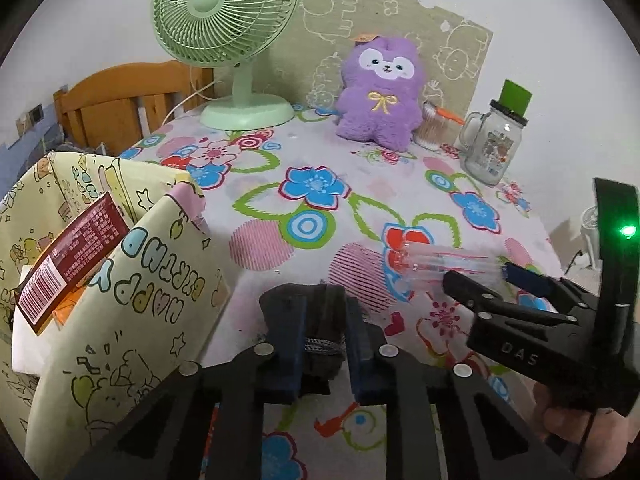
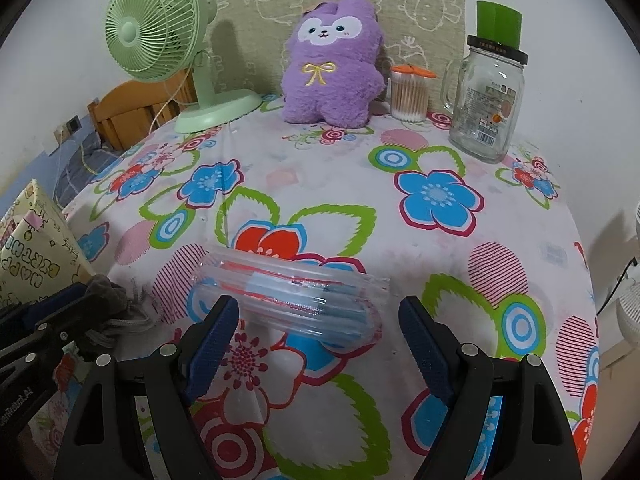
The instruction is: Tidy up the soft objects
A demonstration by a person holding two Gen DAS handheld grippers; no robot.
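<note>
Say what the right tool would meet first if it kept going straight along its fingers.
Probably the clear plastic bag, lying on the tablecloth just ahead of the right tool, between its open fingers. Depth is hard to judge, so it may skim over it.

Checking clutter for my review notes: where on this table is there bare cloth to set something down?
The middle of the tablecloth is free, between the clear plastic pack in front and the plush toy behind. The right side in front of the glass jar is open too. The back edge is crowded: fan, plush, cotton swabs, jar.
</note>
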